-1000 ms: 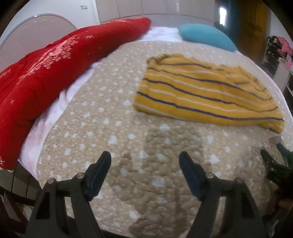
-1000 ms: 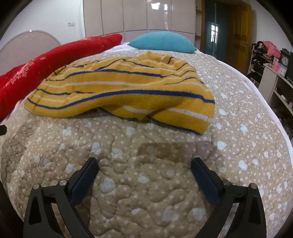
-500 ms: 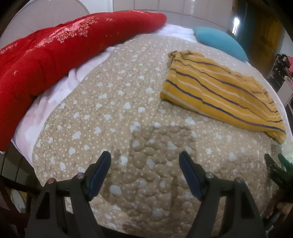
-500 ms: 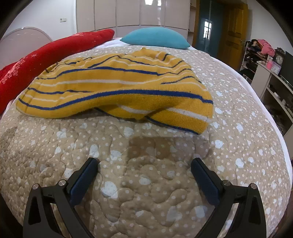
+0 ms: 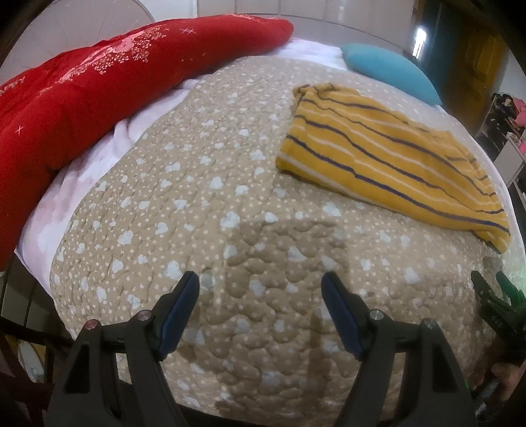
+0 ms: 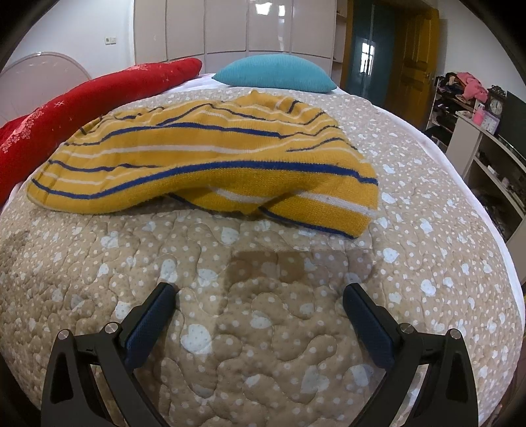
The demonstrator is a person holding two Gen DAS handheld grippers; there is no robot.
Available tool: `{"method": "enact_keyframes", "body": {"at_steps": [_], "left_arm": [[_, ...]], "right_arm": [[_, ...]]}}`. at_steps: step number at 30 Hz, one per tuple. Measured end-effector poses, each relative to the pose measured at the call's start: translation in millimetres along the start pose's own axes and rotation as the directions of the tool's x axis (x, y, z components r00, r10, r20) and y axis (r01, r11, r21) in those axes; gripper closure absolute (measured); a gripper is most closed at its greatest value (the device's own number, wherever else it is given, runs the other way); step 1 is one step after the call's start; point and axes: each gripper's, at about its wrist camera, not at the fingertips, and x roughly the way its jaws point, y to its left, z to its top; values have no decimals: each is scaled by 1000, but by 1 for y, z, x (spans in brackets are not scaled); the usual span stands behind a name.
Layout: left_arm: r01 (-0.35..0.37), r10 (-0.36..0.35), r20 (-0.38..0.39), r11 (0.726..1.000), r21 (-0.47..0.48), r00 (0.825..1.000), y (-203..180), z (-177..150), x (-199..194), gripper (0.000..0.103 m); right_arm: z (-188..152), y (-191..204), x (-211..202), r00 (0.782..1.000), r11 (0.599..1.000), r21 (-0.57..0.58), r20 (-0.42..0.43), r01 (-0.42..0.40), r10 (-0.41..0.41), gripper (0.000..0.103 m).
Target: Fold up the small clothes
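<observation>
Yellow knitted garment with blue and white stripes (image 6: pixel 203 164), folded, flat on beige dotted quilted bedspread (image 6: pixel 263 328); ahead of right gripper (image 6: pixel 259 292), ahead and rightward of left gripper (image 5: pixel 259 282). Both grippers wide open, empty, apart from garment, above bedspread.

A home bedroom: quilted bed (image 6: pixel 296 328), pillow (image 6: pixel 276 74), wardrobe doors (image 6: pixel 230 26).
</observation>
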Motion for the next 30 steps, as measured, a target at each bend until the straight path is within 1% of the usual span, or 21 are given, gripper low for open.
{"method": "enact_keyframes", "body": {"at_steps": [7,12,17,30], "left_arm": [[-31,31,16,999,25,999,-8,3,0,27],[-54,52,53,998,41,997,-15,5,-5,27],[-60,56,76,997,49,996,-20,7,-10,27],[-82,76,73,993,85,994,-33,7,-10,27]], "right_arm": [[-2,-1,-1,1000,1000,-1,17,-3,3,0],[-5,0,-1,999,1000,4,39,-2,2,0],[-9,1,-4,999,1000,9,48,-1,0,0],[-8,2,-1,998,1000,13,69,-5,4,0]]}}
